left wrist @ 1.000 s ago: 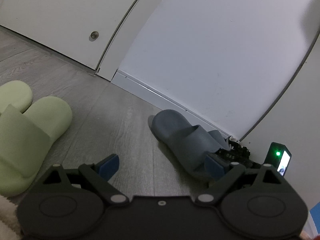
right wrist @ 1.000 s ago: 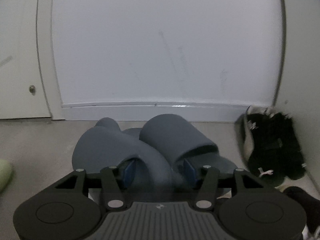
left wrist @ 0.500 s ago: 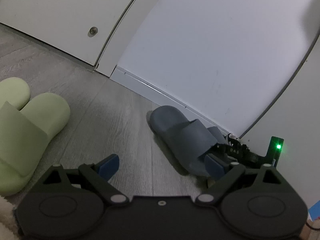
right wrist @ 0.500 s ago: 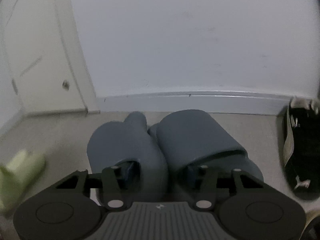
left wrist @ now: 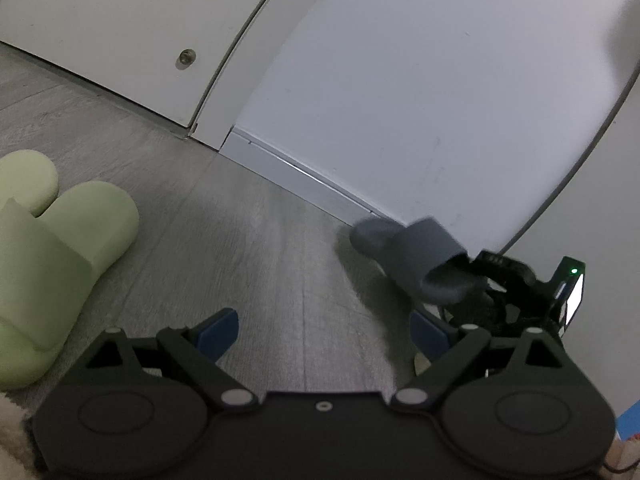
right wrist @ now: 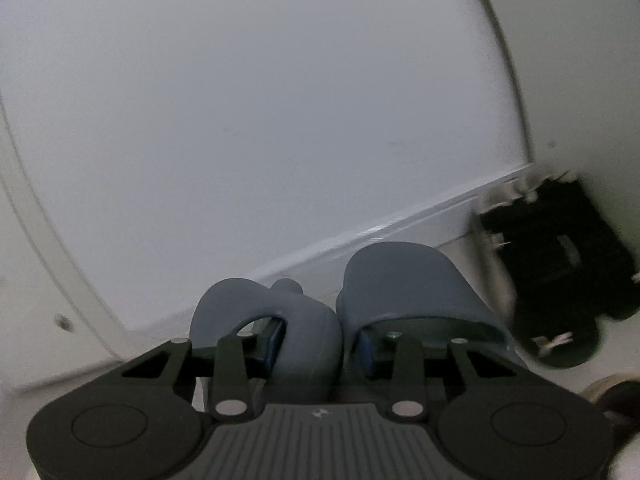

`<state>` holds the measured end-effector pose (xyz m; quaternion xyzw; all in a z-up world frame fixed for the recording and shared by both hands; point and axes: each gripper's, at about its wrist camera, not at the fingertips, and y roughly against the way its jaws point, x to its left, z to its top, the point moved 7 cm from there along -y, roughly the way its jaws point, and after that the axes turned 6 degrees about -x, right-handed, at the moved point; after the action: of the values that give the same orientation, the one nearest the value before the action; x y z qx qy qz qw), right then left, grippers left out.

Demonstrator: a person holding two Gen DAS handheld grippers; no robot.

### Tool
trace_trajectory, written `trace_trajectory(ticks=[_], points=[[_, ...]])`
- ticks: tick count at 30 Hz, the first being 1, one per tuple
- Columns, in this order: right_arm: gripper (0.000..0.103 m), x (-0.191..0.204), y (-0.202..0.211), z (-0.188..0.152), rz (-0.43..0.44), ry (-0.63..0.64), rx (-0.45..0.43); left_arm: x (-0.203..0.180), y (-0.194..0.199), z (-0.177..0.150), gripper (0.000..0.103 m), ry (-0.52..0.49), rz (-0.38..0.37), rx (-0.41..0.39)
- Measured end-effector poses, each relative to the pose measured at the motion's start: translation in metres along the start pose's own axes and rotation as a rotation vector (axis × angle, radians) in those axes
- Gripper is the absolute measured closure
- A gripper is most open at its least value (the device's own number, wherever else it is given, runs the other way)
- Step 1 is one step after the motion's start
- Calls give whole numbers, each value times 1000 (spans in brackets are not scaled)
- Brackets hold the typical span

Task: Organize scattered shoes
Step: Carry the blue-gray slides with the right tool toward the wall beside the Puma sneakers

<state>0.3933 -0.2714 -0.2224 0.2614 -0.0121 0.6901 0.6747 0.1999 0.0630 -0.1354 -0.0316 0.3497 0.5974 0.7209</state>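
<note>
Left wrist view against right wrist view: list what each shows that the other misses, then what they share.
Only the left wrist view shows the green slippers, the wood floor and the open left gripper. Only the right wrist view shows the black shoes and the right gripper, one finger inside each slipper strap, pinching the pair together. Both show grey slippers, baseboard and wall.

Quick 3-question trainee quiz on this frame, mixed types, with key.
1. True or false: the left gripper is shut.
2. The right gripper pinches: A) a boot B) two grey slippers C) nothing.
3. Which shoes lie in the wall corner in the right view?
Key: 1 false, it is open and empty. 2 B, one finger inside each strap. 3 the black shoes.
</note>
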Motion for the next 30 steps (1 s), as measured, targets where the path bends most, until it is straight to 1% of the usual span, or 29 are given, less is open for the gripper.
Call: trace_trajectory(ticks=[3, 5, 8, 12, 18, 19, 21, 24, 27, 30], points=[[63, -3, -2, 4, -9, -1, 4, 1, -1, 0, 10, 1, 0, 5], [63, 3, -9, 5, -15, 34, 11, 2, -1, 1, 10, 4, 1, 5], [62, 4, -21, 9, -10, 68, 48, 2, -1, 0, 10, 5, 3, 10], [60, -6, -49, 12, 11, 138, 159, 1, -2, -1, 10, 4, 2, 16], [57, -25, -72, 8, 36, 152, 337, 0, -3, -3, 10, 2, -3, 27], [56, -26, -74, 7, 47, 172, 361, 0, -3, -4, 10, 1, -4, 31], [56, -22, -77, 2, 69, 265, 416, 0, -4, -4, 10, 0, -5, 35], [54, -12, -75, -9, 100, 448, 458, -1, -4, -5, 10, 0, -4, 38], [52, -6, -73, -11, 104, 486, 488, 0, -6, -4, 10, 1, -3, 40], [52, -4, -74, -8, 95, 455, 527, 0, -6, -4, 10, 1, -3, 39]])
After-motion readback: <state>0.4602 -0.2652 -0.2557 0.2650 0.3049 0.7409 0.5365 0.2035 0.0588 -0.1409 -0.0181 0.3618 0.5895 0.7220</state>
